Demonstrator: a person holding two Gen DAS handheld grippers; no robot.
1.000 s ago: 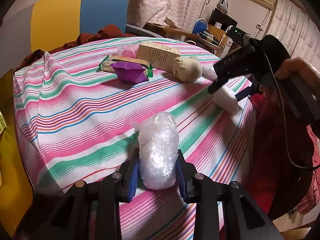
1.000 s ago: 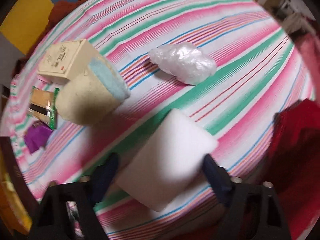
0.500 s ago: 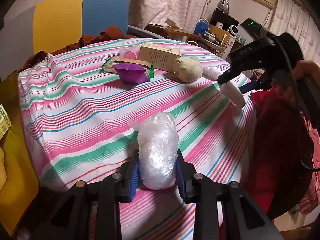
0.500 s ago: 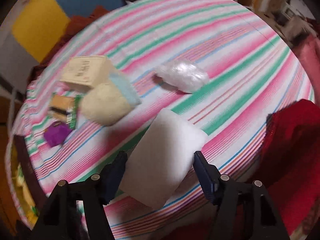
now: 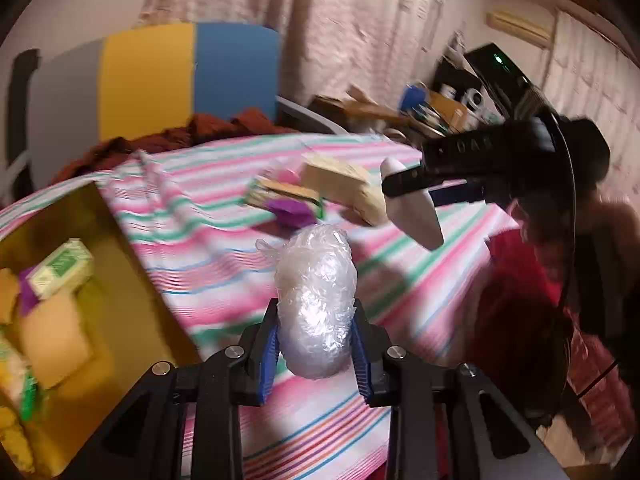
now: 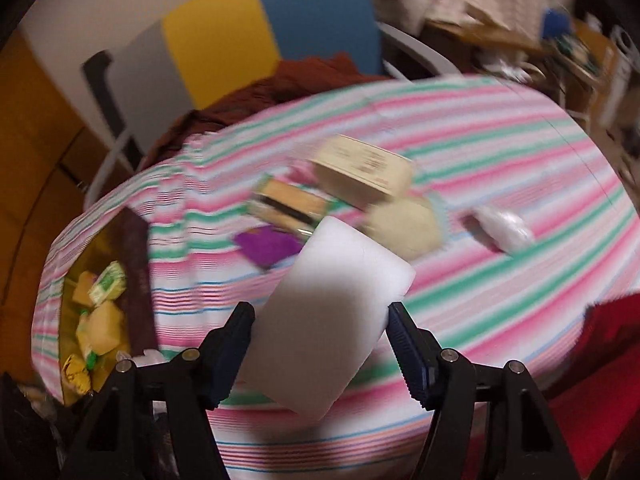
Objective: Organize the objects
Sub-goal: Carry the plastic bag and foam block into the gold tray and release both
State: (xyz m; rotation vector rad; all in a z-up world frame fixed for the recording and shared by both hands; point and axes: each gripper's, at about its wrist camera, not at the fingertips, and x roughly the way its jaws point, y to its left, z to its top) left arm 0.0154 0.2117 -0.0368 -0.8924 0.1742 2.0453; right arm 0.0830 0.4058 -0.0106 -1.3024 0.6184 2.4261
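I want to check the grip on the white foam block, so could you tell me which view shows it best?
The right wrist view: the foam block fills the centre, clamped between the right gripper pads. The left wrist view shows only its blurred, narrow edge, mostly behind that gripper.

Near half of counter [image 6: 500, 184] lay bare. Far side blocked by box [image 6: 362, 174], purple packet [image 6: 266, 246] & plush [image 6: 404, 226]; bin [image 5: 120, 280] w/ items at left edge.
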